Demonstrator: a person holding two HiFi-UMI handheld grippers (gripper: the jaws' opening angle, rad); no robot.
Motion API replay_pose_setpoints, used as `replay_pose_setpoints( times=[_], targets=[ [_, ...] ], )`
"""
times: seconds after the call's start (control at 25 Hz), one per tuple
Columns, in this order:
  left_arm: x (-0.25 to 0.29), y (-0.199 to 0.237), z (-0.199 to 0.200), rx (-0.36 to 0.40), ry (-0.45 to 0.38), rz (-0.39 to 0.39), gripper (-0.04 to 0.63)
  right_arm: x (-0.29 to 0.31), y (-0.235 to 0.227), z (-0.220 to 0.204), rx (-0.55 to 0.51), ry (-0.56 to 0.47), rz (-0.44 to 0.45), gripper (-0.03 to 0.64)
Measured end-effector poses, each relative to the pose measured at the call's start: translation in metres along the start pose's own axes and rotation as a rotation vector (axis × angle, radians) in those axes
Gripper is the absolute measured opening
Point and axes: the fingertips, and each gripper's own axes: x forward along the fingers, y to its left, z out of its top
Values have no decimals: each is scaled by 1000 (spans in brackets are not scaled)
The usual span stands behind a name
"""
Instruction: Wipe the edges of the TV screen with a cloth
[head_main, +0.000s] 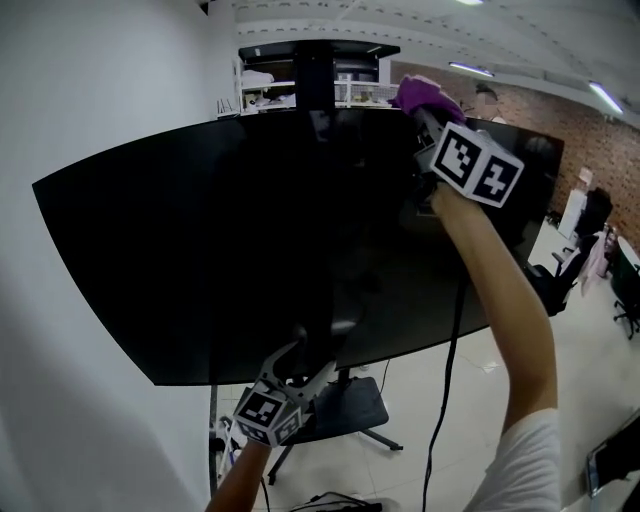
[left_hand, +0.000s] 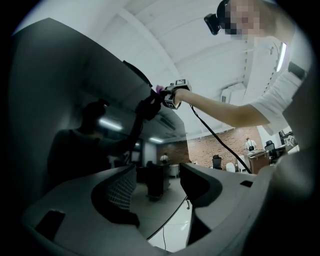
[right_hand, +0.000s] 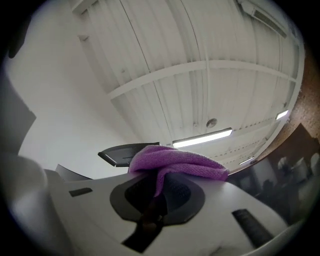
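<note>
Left gripper (head_main: 303, 358) sits low in the frame by the bottom edge of the TV screen (head_main: 230, 250), jaws apart and empty, probably just parked out of the way. Upper right, the right gripper (head_main: 428, 118) is pinching the purple cloth (head_main: 424, 94) up at the top edge, presumably to wipe along it.

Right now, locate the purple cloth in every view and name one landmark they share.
Head view: the purple cloth is at the top, right of centre, on the TV screen's top edge.
Left gripper view: a small purple speck at the end of the outstretched arm, upper centre.
Right gripper view: centre, draped over the shut jaws.
Shared landmark: the right tongs clamping it.
</note>
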Motion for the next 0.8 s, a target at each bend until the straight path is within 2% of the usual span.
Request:
replay_pose_setpoints(
  times=[0.2,0.4,0.56,0.64,0.72,0.8],
  targets=[
    [16,-5,-3,-7,6,-4,264,-24,-45,-4,-126,2,-37,48],
    [9,1,-7,17,6,45,264,-74,-41,-35,-164,-45,4,46],
    [-9,14,-14,72,27,124,264,-132,-8,-101,-208,-21,80,46],
    [-18,24,-16,73,21,169,264,-161,9,-141,-236,-1,104,46],
    [-31,34,-28,77,16,219,264,-193,20,-181,-267,28,94,46],
    [-50,37,-37,70,6,282,264,-227,29,-222,-244,84,70,46]
  ],
)
